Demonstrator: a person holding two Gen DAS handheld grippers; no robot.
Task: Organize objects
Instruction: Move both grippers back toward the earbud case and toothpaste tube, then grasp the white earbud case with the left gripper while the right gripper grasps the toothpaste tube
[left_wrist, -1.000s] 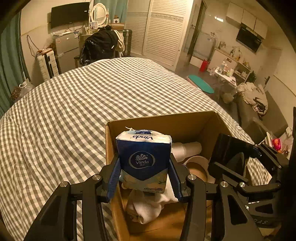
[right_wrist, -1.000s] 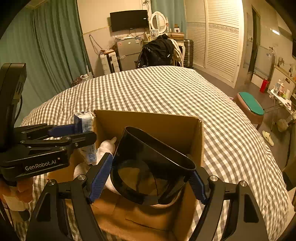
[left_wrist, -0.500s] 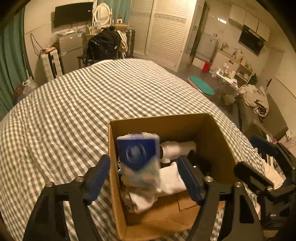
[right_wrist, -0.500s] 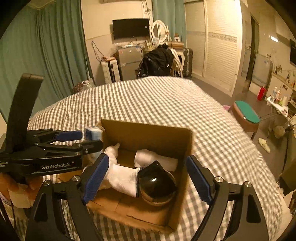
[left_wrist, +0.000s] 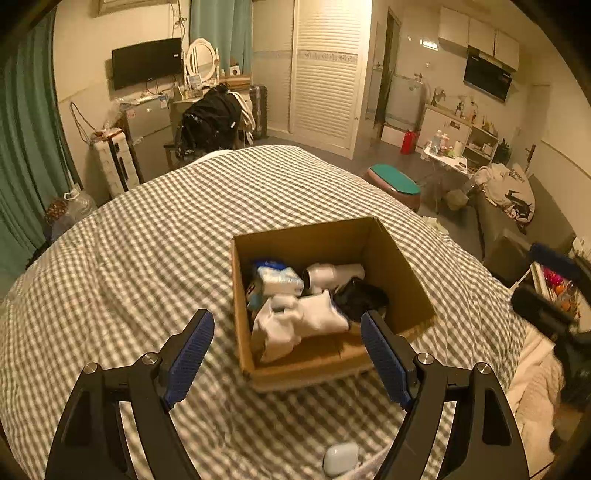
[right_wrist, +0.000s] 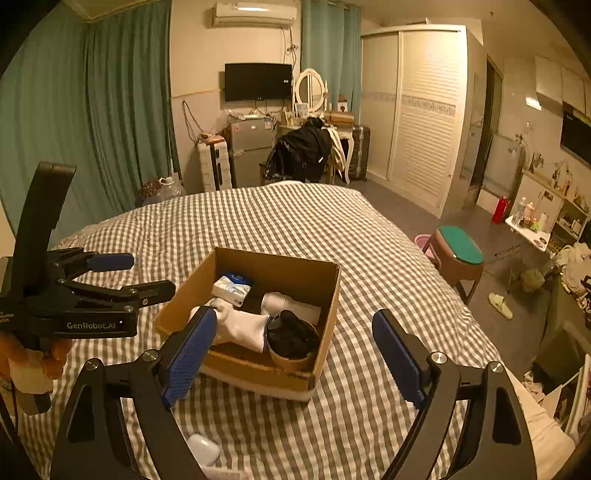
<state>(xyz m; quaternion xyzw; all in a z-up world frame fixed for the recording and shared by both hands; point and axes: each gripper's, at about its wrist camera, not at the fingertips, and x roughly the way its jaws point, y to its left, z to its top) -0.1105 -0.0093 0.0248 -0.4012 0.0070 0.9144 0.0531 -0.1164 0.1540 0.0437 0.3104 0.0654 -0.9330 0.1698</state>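
While both of your tools hang open and empty above the checked bed (left_wrist: 147, 258), the left tool (left_wrist: 286, 354) and right tool (right_wrist: 295, 354) frame a cardboard box (right_wrist: 295, 380) already holding a tissue pack (right_wrist: 232, 288), white socks (right_wrist: 240, 325) and a dark bowl (right_wrist: 291, 341). One small white case (left_wrist: 340, 458) lies loose on the bedcover, near you and apart from the box. It looks light, hard, smooth and likely slippery; pinch it across its flatter sides.
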